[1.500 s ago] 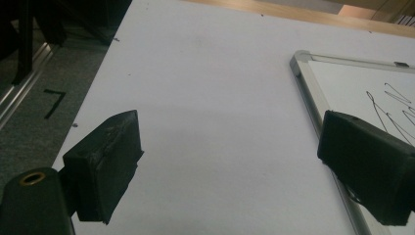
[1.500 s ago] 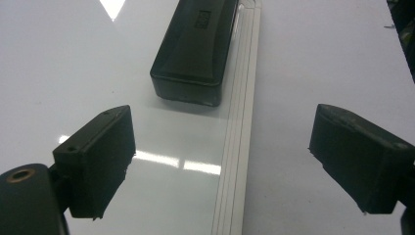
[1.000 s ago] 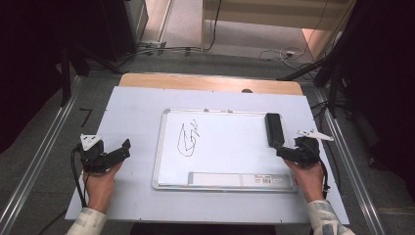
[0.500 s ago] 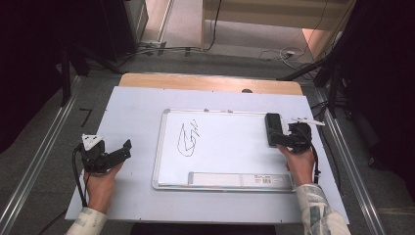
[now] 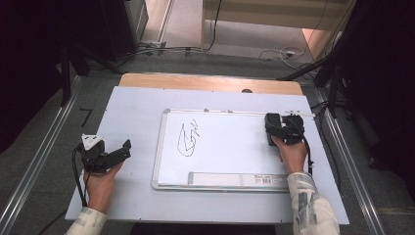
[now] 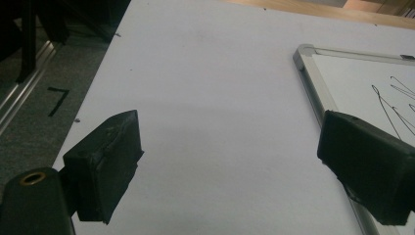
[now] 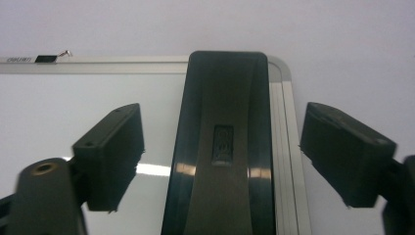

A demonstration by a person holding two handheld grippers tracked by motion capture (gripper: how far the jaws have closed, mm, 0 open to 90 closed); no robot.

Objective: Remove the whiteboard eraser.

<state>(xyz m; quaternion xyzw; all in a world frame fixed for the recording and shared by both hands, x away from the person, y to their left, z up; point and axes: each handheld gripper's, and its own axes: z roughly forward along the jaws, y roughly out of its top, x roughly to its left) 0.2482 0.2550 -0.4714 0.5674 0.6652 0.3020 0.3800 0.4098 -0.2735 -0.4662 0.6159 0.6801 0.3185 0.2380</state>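
Eraser (image 7: 222, 147) | between closing right gripper (image 7: 222, 161) jaws (gaps both sides)

The left claw (image 5: 126, 147) rests near the table's left edge, low on the surface, held by the left hand (image 5: 100, 178) with the forearm coming in from the near edge; its jaws stand wide apart with nothing between them. The right claw (image 5: 272, 131) sits toward the right edge, gripped by the right hand (image 5: 291, 152) and pointing away from the person. Its jaws have just been closing, but in the right gripper view both pads stand clear on either side of the dark block between them.
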